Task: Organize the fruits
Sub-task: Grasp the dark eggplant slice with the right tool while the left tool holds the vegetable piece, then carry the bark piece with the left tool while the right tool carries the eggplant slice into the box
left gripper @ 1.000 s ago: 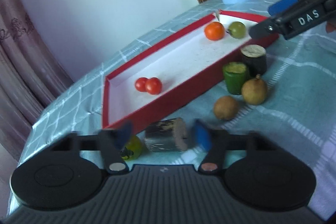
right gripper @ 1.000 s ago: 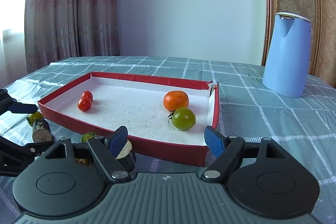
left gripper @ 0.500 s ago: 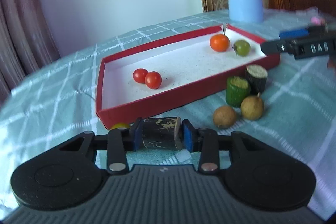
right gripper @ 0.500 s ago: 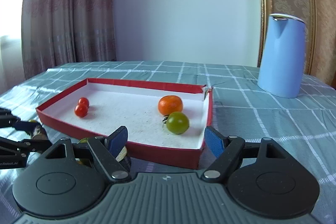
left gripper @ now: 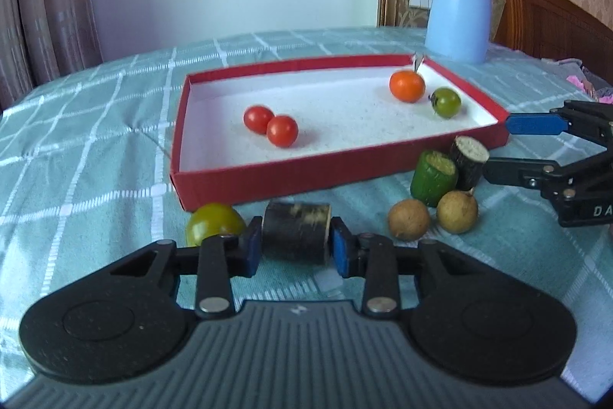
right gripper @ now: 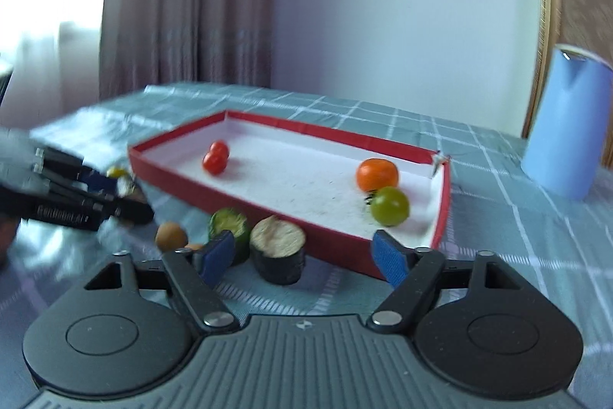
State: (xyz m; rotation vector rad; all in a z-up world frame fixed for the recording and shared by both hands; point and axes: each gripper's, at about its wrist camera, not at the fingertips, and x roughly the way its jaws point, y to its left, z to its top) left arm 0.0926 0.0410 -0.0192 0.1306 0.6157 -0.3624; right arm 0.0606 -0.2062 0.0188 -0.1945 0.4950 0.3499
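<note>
A red tray [left gripper: 268,175] [right gripper: 345,248] holds two red cherry tomatoes [left gripper: 281,130], an orange [left gripper: 407,85] and a green tomato [left gripper: 446,101]. My left gripper [left gripper: 297,242] is shut on a dark cut cylinder piece [left gripper: 297,231] lying in front of the tray. A green tomato [left gripper: 212,222] lies to its left. My right gripper [right gripper: 304,256] is open, with another dark cut piece [right gripper: 279,254] between its fingers, untouched. A green cut piece [left gripper: 433,178] and two brown round fruits [left gripper: 408,219] lie beside it.
A light blue kettle [left gripper: 458,12] stands behind the tray on the teal checked tablecloth [left gripper: 95,148]. A wooden chair back [left gripper: 544,22] is at the far right. Curtains hang behind the table's far edge.
My left gripper has closed on the dark cylinder piece and levelled out. My right gripper has swung down and left, bringing the other dark piece between its open fingers.
</note>
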